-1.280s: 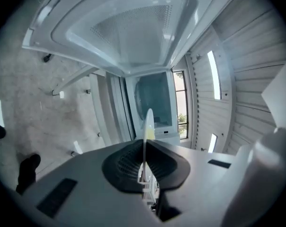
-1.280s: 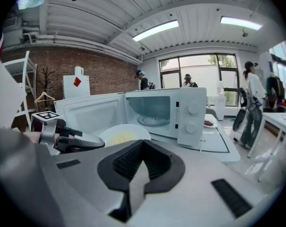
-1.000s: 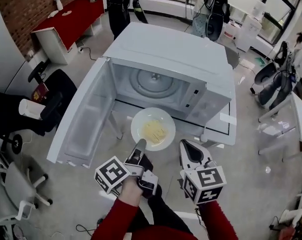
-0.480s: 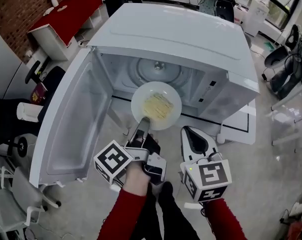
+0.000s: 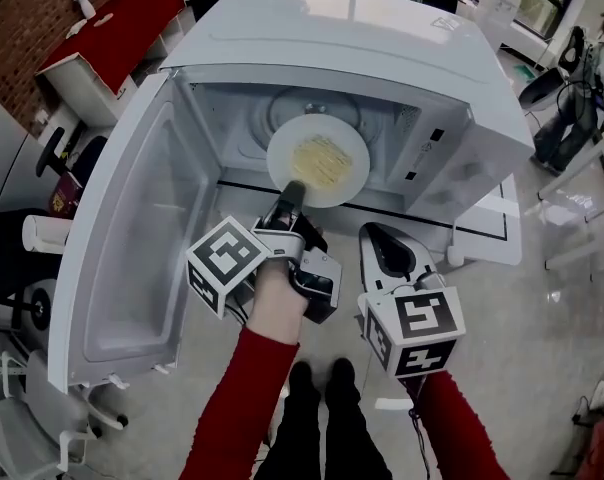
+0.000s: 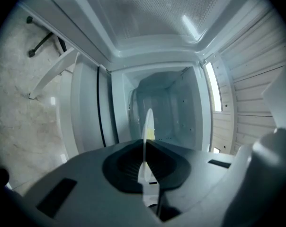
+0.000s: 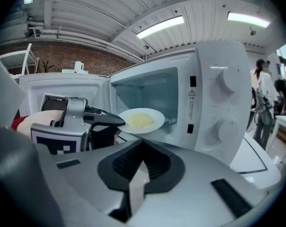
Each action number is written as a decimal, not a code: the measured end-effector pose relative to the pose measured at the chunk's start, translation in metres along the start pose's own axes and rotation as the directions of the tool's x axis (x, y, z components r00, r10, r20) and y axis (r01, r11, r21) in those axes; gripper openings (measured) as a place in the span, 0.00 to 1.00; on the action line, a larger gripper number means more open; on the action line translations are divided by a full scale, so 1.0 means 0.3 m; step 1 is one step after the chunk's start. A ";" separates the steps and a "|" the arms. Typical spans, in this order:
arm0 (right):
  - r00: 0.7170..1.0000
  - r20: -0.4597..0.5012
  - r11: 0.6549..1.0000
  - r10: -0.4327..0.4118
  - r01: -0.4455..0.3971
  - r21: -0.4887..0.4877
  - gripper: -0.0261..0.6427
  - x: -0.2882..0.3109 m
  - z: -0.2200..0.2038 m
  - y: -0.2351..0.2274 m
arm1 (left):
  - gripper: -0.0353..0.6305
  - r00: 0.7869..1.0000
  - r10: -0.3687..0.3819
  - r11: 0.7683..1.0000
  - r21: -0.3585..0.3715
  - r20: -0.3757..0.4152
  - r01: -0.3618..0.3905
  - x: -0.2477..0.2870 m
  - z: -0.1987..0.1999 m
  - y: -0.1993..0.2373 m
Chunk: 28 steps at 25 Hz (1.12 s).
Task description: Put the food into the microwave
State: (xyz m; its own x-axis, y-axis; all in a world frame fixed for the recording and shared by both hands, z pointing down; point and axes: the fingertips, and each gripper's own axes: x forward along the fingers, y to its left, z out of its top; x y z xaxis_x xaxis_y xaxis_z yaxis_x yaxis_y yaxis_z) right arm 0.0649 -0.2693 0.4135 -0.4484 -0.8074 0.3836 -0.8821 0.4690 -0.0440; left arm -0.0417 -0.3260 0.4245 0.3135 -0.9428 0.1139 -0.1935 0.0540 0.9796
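Note:
A white plate (image 5: 317, 161) of pale yellow food hangs in the mouth of the open white microwave (image 5: 382, 38), just in front of the glass turntable (image 5: 282, 110). My left gripper (image 5: 291, 195) is shut on the plate's near rim; in the left gripper view the plate (image 6: 147, 124) shows edge-on between the jaws of that gripper (image 6: 144, 151). The right gripper view shows the plate (image 7: 140, 120) level at the opening, with the left gripper (image 7: 115, 122) on it. My right gripper (image 5: 374, 233) hovers shut and empty to the right of the plate, outside the oven (image 7: 142, 163).
The microwave door (image 5: 132, 238) stands swung wide to the left. The control panel with two knobs (image 7: 218, 103) is right of the opening. A red table (image 5: 112, 23) and an office chair (image 5: 42, 233) stand at the left. A person (image 7: 263, 103) stands far right.
The left gripper has carried the plate forward from in front of the microwave into its opening. The right gripper has followed it closer to the oven.

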 end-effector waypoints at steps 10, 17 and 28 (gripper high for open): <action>1.000 0.002 1.000 -0.006 0.006 -0.015 0.06 0.113 0.070 -0.011 | 0.08 0.999 0.041 0.999 0.008 0.004 -0.041 0.133 0.064 -0.035; 1.000 -0.014 1.000 0.019 -0.020 -0.023 0.06 0.164 0.106 0.004 | 0.08 0.997 0.075 0.997 -0.020 -0.013 -0.075 0.212 0.115 -0.018; 1.000 0.021 0.999 0.011 -0.010 -0.050 0.06 0.231 0.198 -0.027 | 0.08 0.990 0.138 0.990 0.023 -0.025 -0.137 0.307 0.144 -0.030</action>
State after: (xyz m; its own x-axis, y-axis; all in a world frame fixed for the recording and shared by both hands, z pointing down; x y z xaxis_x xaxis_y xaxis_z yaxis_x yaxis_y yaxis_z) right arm 0.0324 -0.3502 0.3858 -0.4610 -0.8097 0.3632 -0.8694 0.4941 -0.0019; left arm -0.0514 -0.4276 0.4191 0.3070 -0.9178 0.2520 -0.2557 0.1755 0.9507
